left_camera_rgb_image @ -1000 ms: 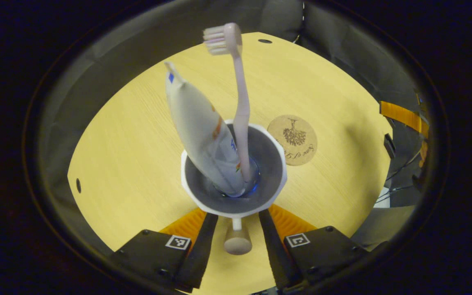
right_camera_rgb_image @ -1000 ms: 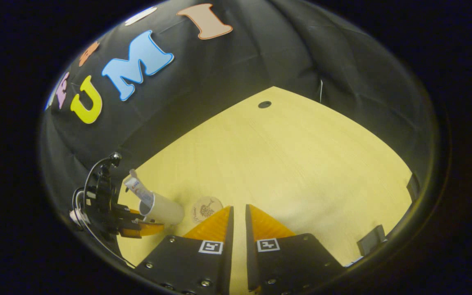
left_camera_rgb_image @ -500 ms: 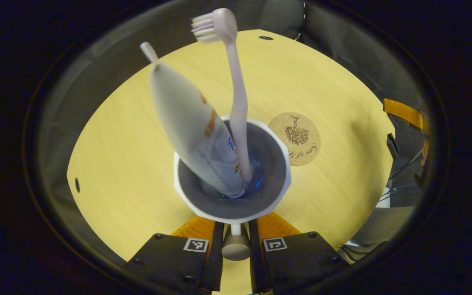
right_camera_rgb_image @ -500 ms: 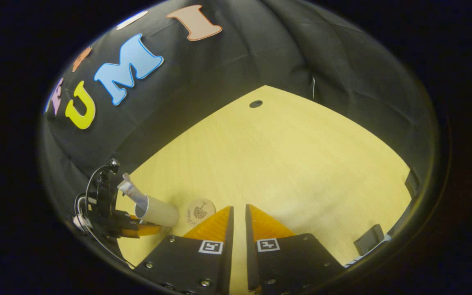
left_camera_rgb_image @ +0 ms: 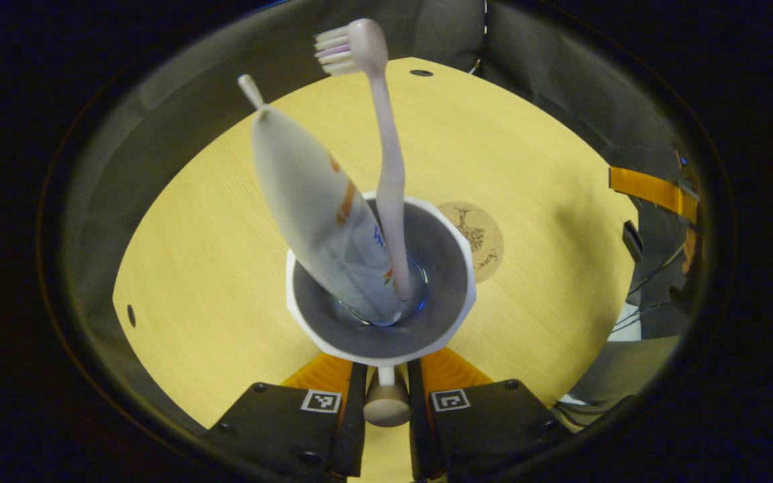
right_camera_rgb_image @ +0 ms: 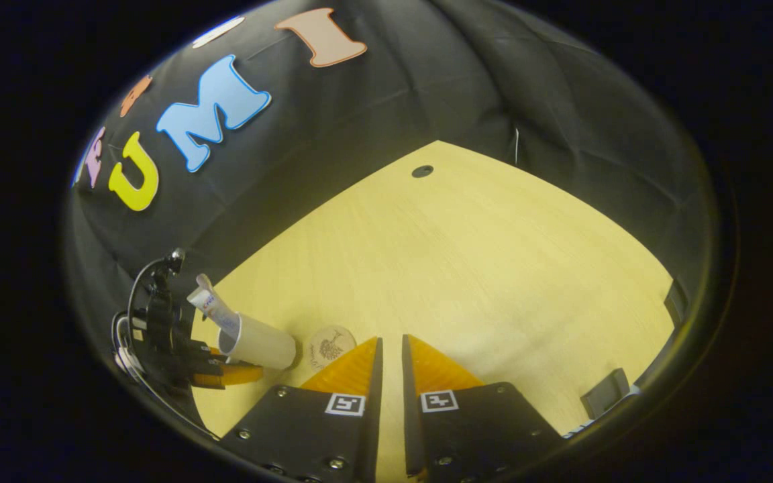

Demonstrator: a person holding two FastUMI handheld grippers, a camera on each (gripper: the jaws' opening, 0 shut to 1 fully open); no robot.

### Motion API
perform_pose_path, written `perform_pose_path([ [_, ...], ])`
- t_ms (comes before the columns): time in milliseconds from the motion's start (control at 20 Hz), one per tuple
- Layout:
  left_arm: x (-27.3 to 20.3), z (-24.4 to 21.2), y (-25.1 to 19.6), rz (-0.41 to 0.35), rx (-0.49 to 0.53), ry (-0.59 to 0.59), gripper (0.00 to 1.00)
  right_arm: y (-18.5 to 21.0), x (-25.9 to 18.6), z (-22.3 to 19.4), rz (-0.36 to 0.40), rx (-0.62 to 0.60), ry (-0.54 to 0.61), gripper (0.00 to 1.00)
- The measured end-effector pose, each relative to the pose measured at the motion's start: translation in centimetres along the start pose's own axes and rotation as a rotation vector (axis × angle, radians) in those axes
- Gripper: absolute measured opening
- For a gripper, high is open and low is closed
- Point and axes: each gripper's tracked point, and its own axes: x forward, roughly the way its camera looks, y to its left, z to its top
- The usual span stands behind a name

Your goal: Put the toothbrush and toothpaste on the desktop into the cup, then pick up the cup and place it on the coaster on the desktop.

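At the centre of the left gripper view, the left gripper [left_camera_rgb_image: 386,396] pinches the knob handle of the faceted white cup [left_camera_rgb_image: 380,339], which holds a soft tube of toothpaste [left_camera_rgb_image: 313,208] and a slim toothbrush [left_camera_rgb_image: 390,161]. The cup's rim overlaps the round cork coaster [left_camera_rgb_image: 479,233] to its right on the pale wood-grain desk [left_camera_rgb_image: 527,147]. At the bottom of the right gripper view, the right gripper [right_camera_rgb_image: 388,359] holds nothing, its fingers nearly together.

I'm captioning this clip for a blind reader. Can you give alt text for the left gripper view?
The left gripper is shut on the handle of a white cup holding a toothpaste tube and a toothbrush. Beyond it on the wooden desktop lies a round cork coaster, partly hidden by the cup's rim.
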Motion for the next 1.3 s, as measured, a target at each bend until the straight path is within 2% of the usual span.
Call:
perform_pose_path([
  [500, -0.5, 4.2, -3.1, -0.043, 0.113, -0.015, 0.34, -1.8, -0.8, 0.0, -0.021, 0.041, -0.020, 0.16],
  [900, 0.7, 4.4, -3.6, -0.049, 0.168, 0.007, 0.34, -2.3, -1.8, 0.5, -0.044, 0.073, -0.021, 0.16],
  [1300, 1.9, 4.2, -2.8, -0.018, 0.141, 0.026, 0.34, -1.8, -2.7, 1.6, -0.049, 0.076, -0.018, 0.16],
])
